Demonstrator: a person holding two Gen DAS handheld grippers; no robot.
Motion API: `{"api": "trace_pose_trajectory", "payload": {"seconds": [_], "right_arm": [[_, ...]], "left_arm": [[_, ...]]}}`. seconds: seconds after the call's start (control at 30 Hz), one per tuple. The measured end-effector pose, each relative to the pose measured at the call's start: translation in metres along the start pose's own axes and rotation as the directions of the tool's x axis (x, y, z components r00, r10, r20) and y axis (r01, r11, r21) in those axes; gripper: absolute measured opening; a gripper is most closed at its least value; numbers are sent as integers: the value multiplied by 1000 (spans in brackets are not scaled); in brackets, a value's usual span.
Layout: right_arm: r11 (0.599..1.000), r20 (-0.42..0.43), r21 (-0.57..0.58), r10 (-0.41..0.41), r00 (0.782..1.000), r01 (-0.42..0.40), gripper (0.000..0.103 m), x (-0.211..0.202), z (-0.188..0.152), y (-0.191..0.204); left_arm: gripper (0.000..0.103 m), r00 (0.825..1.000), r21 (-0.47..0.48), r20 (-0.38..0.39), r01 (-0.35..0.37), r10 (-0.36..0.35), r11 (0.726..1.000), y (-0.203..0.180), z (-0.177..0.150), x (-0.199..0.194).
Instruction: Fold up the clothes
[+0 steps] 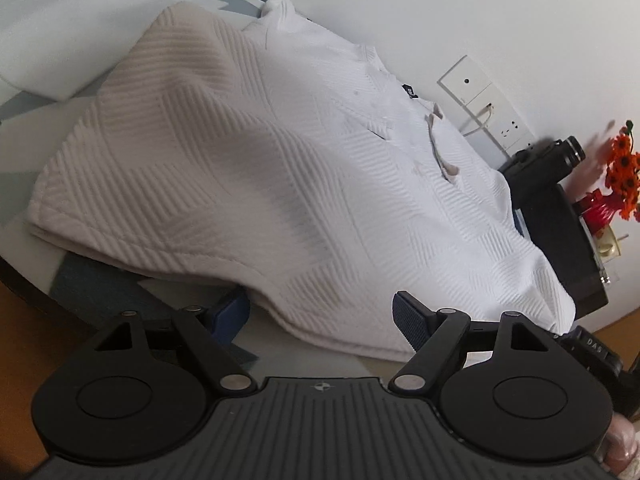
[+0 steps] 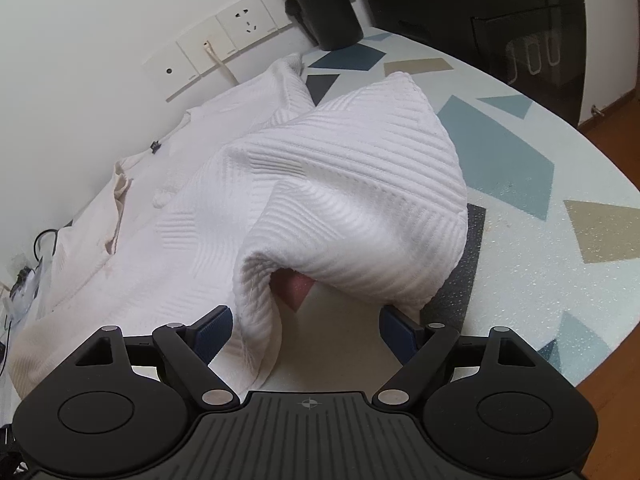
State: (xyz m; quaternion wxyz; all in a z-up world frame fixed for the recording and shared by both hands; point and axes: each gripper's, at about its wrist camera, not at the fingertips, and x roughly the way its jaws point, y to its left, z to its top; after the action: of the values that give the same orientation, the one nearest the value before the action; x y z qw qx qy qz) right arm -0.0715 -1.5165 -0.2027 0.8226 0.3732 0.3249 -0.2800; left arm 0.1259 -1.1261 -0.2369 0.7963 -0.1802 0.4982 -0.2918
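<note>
Pale speckled desk [image 2: 520, 240] with blue, tan and grey shapes, round edge, wood floor [image 2: 616, 112] beyond. White wall [image 2: 80, 20] behind with sockets [image 2: 244, 20]. Black chair [image 2: 480, 12] at the far right edge; bare desk to the right of the garment. White ribbed shirt [image 1: 280, 160] spread across the desk, hem near both tongs, one corner humped up. Camera [image 1: 548, 160] and orange flowers [image 1: 624, 168] by the wall. Left tongs [image 1: 320, 312] open, hem between the jaws, one pad under the cloth. Right tongs [image 2: 306, 328] open, a raised fold between, not pinched.
</note>
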Motion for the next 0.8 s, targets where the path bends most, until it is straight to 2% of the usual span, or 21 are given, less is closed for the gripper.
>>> {"api": "trace_pose_trajectory", "payload": {"seconds": [0.1,0.17,0.23,0.3,0.37,0.4,0.47,0.5,0.6,0.67,0.8], "right_arm": [[1000,2,0,-2,1000,2,78,1,2,-2],[1000,3,3,-3,1000,3,78,1,4,-4],[1000,-1,7,-3,1000,3,78,3,4,-6],[1000,0,3,-2,1000,2,78,3,5,-7],[1000,6,5,5,1000,-5,78,1,7,-10],[1000,9,14,13,1000,-13,78,0,8,-12],[999,13,42,30,999,-30,78,0,11,-18],[997,14,61,37,999,-37,78,0,12,-21],[992,7,109,60,998,-60,78,1,13,-28],[990,-7,121,79,997,-77,78,3,11,-28],[988,-33,100,122,992,-118,78,9,1,-20]], "left_arm": [[79,998,11,-46,48,-47,999,-8,-1,7],[75,1000,42,-3,14,-14,999,-11,-2,8],[69,997,25,57,-51,50,998,-9,1,7],[69,983,3,121,-142,141,990,-5,5,1],[69,971,-31,163,-171,174,985,5,11,-3],[66,967,-49,181,-175,181,983,10,13,-4],[37,957,-86,209,-185,199,979,20,17,-7],[7,954,-109,211,-194,213,975,24,18,-9],[5,948,-162,228,-188,222,969,33,20,-17],[5,944,-139,257,-178,209,974,29,19,-28],[5,924,-85,340,-155,175,984,15,26,-58]]}}
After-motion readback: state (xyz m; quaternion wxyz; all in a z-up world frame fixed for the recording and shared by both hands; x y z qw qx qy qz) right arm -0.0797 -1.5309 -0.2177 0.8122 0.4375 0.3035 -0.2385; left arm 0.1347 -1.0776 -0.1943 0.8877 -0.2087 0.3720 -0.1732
